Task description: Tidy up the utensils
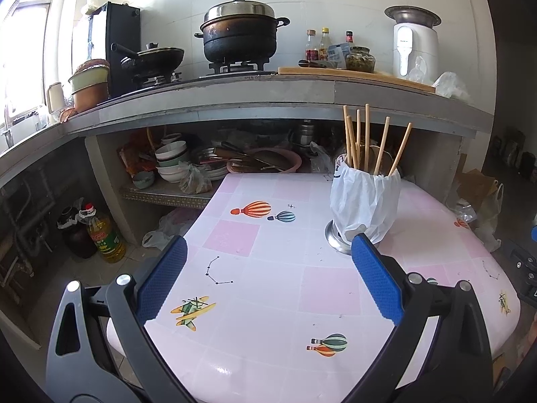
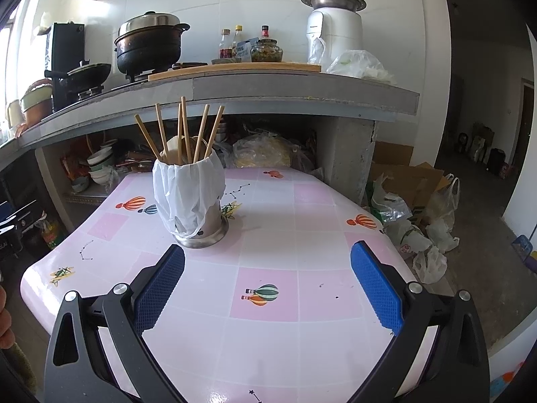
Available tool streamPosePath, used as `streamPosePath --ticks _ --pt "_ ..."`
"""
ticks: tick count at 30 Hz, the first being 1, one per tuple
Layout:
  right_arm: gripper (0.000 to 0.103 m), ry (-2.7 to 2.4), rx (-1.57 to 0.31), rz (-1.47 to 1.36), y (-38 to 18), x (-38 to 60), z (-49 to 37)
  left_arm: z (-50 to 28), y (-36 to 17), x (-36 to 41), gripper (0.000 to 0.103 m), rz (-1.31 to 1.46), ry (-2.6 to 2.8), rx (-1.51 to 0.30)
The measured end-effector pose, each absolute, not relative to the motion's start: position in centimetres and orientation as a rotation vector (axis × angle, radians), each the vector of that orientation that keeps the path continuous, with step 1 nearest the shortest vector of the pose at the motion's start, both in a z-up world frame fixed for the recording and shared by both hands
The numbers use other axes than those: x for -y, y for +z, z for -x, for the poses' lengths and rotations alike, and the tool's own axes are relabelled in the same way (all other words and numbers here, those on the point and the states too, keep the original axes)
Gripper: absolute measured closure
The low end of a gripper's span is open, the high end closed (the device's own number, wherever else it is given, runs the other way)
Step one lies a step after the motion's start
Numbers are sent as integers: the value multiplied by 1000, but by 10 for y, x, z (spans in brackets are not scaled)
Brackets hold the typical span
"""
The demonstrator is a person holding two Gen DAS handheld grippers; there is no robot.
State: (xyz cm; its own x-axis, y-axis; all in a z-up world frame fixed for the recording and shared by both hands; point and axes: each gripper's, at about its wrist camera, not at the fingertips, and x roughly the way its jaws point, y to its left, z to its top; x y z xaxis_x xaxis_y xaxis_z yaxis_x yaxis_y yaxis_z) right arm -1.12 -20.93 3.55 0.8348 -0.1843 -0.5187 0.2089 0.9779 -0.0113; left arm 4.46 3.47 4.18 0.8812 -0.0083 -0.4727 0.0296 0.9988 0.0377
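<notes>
Left gripper (image 1: pixel 268 252) and right gripper (image 2: pixel 267 258): jaws apart, empty, above table (image 2: pixel 268 336). Chopsticks (image 2: pixel 183 131) upright in bagged holder (image 2: pixel 189 194); judged top-heavy, liable to tip if nudged.

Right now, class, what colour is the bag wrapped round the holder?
White, over a steel holder. The bag shows best in the right wrist view.

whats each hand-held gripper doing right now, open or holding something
Left hand-held gripper: open, holding nothing, above the table.
Right hand-held gripper: open, holding nothing, short of the chopstick holder.
</notes>
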Motion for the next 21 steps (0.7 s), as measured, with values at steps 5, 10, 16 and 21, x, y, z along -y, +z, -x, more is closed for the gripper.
streamPosePath --ticks 5,10,16,21 --pt "7 -207 -545 -47 36 210 11 -45 42 -34 8 -43 -22 -493" --pt "7 -204 -545 -49 36 209 11 -45 43 -32 8 -47 -26 -494" --pt "7 -200 -544 -43 36 207 12 -45 44 -31 8 -44 -26 -502" --pt "7 -196 -545 -47 36 207 10 -46 45 -29 8 -46 -32 -511"
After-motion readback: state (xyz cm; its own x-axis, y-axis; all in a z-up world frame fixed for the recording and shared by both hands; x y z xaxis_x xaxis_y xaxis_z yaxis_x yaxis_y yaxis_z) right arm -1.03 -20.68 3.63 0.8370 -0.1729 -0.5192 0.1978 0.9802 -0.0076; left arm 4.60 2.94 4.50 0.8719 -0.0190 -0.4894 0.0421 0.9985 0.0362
